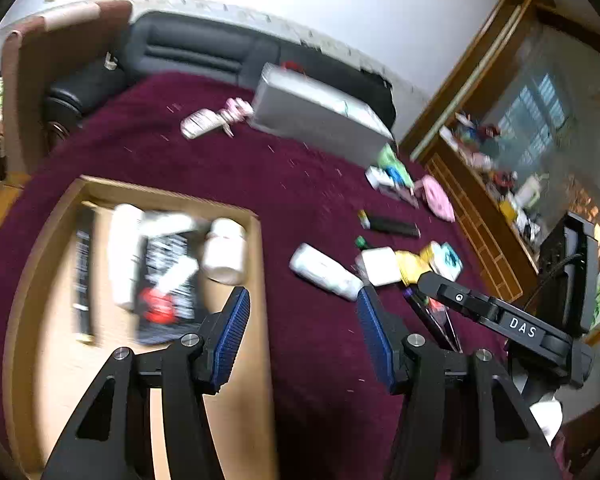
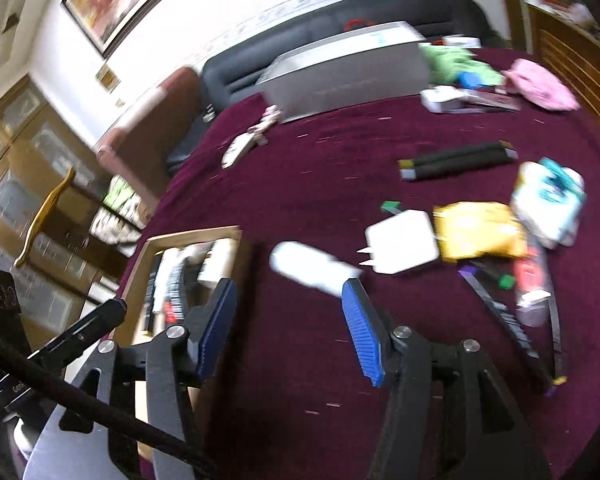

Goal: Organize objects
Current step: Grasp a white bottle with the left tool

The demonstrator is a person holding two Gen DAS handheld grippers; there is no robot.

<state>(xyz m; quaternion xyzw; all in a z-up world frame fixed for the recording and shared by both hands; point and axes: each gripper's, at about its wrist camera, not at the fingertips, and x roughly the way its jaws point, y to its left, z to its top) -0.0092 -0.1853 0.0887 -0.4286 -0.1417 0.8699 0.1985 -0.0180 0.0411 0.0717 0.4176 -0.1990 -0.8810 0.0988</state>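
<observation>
Tray (image 1: 260, 264): on the left of the maroon cloth (image 1: 308, 200), already held a white bottle (image 1: 225, 254), a black packet and a dark stick.
Left gripper (image 1: 302, 332): jaws apart, empty, above the tray's right edge.
Tube (image 1: 324, 270): white, lay on the cloth just right of the tray, long axis slanting from upper left to lower right.
Right gripper (image 2: 288, 324): jaws apart, empty.
Left to do: tube, charger (image 2: 404, 246), yellow packet (image 2: 480, 232), black bar (image 2: 458, 162) lay loose.

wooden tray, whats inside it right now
Inside the wooden tray: a white bottle, a black packet, a dark slim stick. Whatever lies beneath the packet is covered.
</observation>
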